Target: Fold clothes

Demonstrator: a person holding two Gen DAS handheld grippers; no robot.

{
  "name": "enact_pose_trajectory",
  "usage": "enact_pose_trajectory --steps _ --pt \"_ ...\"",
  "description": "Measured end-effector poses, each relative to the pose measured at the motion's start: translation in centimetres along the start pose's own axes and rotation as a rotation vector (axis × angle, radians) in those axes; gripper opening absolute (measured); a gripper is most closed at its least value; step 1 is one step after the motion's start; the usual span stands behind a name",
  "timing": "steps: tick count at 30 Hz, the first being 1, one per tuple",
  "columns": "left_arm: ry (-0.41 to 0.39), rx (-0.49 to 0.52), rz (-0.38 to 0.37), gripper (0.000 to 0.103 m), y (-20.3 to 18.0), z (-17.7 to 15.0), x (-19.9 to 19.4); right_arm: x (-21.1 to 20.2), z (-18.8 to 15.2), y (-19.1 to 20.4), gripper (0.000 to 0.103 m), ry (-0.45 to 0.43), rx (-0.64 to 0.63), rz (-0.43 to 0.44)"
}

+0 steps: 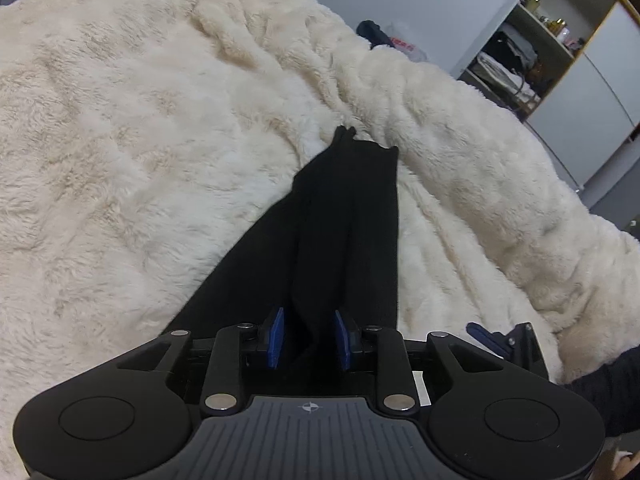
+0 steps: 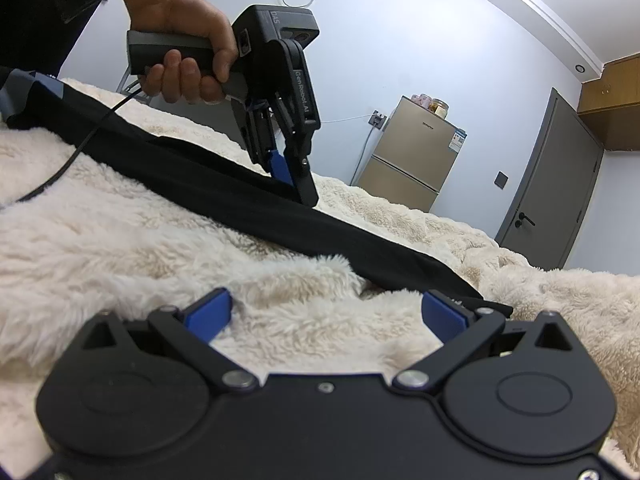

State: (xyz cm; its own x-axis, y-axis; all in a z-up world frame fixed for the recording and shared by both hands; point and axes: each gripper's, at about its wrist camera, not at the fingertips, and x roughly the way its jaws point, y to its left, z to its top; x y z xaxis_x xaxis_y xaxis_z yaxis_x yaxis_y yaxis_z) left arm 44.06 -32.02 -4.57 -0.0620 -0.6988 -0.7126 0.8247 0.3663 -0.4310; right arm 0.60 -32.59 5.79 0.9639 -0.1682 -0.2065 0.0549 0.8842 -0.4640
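Left claw point(image 1: 308, 336): tips angled down onto the black garment point(image 1: 344, 220); blue pads point(image 1: 276, 336) stand a little apart with a ridge of cloth between them, no firm pinch visible, so I read it as loosely spread around the fold.
Left claw, other view point(image 2: 298, 184): tips touch the top of the garment point(image 2: 248, 196); a hand point(image 2: 184, 52) grips the handle.
Right claw point(image 2: 326, 316): spread wide, nothing between the pads, resting low over the fleece just beside the garment's near end.
Right claw, left view point(image 1: 504, 340): only part shows, at the right edge.
Garment handling: judged light, soft and limp; no stiffness, sags and creases wherever lifted; the matte knit looks unlikely to slip in the pads.
Where to grip: judged best at a hem or corner, one claw per end, pinching all layers together; a mid-panel pinch would likely just bunch it.
Garment look: plain black, long and narrow, already doubled lengthwise with soft ridges; far end bunched into a small point; type hard to tell, maybe trousers or a folded top.
Garment place: stretched flat across the bed, lying on the cream fleece blanket point(image 1: 120, 160).
Blanket: deep pile, rumpled, may drag on the cloth.
Cable point(image 2: 72, 160): black lead trails over the blanket beside the garment.
Room: fridge point(image 2: 412, 156), grey door point(image 2: 556, 184), open shelf point(image 1: 532, 48).
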Motion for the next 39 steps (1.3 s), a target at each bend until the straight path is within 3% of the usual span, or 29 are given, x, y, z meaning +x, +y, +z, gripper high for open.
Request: enact_pose_trajectory --steps 1,2,11,13,15,17,18,20,21,23,25,29,30,32,33,35,37,39 --pt "-0.008 0.000 0.006 0.004 0.1 0.0 0.0 0.0 0.0 0.0 0.103 0.000 0.000 0.000" --pt "-0.011 -0.001 0.009 0.002 0.2 0.0 0.0 0.0 0.0 0.0 0.103 0.000 0.000 0.000" --pt "-0.096 0.001 0.049 0.001 1.3 1.6 -1.7 -0.1 0.0 0.1 0.103 -0.001 -0.001 -0.001" --pt "-0.131 -0.033 0.028 0.001 2.0 2.0 -3.0 -0.2 0.0 0.1 0.103 -0.001 -0.002 -0.001" --pt "-0.137 -0.029 0.072 0.002 2.2 2.0 -3.1 -0.2 -0.1 0.1 0.103 -0.002 -0.003 -0.001" --pt "-0.066 -0.034 0.229 0.003 2.7 1.3 -1.1 -0.2 -0.1 0.2 0.103 -0.002 -0.007 0.000" --pt "-0.053 -0.031 0.239 0.003 2.8 1.2 -0.7 -0.2 -0.1 0.3 0.103 -0.002 -0.010 0.001" --pt "-0.039 -0.057 0.257 0.010 3.1 0.3 -0.1 -0.2 -0.1 0.4 0.103 -0.001 -0.016 0.001" --pt "-0.087 -0.079 0.241 0.011 3.2 0.2 -1.1 -0.2 -0.1 0.4 0.103 -0.001 -0.018 0.001" --pt "-0.163 -0.115 0.218 0.025 3.5 0.2 -2.8 -0.2 -0.1 0.5 0.103 -0.004 -0.023 -0.002" --pt "-0.286 -0.146 0.196 0.035 2.9 -0.8 -7.2 -0.2 -0.1 0.7 0.103 -0.003 -0.028 -0.004" --pt "-0.434 -0.194 0.253 0.050 0.1 -4.7 -15.0 -0.1 -0.1 1.0 0.103 -0.008 -0.048 -0.013" --pt "-0.480 -0.211 0.268 0.053 -1.2 -6.6 -17.5 0.0 -0.1 1.1 0.103 -0.008 -0.054 -0.015" --pt "-0.561 -0.237 0.304 0.080 -3.7 -10.2 -21.9 0.0 -0.2 1.4 0.103 -0.009 -0.072 -0.022" --pt "-0.591 -0.244 0.324 0.086 -4.8 -11.7 -23.6 0.0 -0.1 1.5 0.103 -0.007 -0.081 -0.025" --pt "-0.687 -0.276 0.374 0.091 -9.3 -17.7 -27.7 0.2 0.0 1.7 0.103 0.000 -0.101 -0.030" --pt "-0.726 -0.290 0.392 0.102 -11.3 -20.9 -28.7 0.3 0.3 1.9 0.103 0.010 -0.121 -0.032" --pt "-0.784 -0.310 0.423 0.103 -14.1 -25.7 -29.5 0.5 0.7 1.9 0.103 0.030 -0.133 -0.031"
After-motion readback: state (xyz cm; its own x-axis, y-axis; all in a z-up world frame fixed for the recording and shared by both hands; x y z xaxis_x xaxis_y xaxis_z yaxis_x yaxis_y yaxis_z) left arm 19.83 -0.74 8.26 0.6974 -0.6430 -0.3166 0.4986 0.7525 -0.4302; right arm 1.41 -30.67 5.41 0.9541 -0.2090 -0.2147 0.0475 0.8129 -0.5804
